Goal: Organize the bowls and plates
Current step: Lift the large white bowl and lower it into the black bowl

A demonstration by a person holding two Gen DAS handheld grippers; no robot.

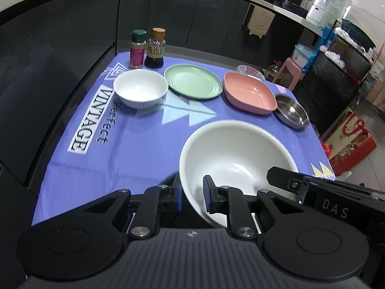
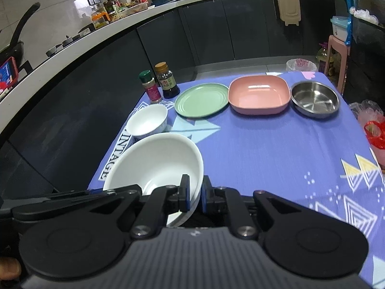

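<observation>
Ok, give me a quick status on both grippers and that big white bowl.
Left gripper and right gripper each straddle the large white bowl's rim, opposite sides; right clamped, left looser. Bowl tilted. Small white bowl close beyond it.

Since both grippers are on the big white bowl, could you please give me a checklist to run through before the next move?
1. Right gripper shut on the large white bowl rim: ok.
2. Left gripper pads pressing the rim they straddle: cannot tell.
3. Small white bowl empty: ok.
4. Purple cloth bare ahead of the held bowl: ok.
5. Green plate, pink dish and steel dish upright and unstacked: ok.
</observation>
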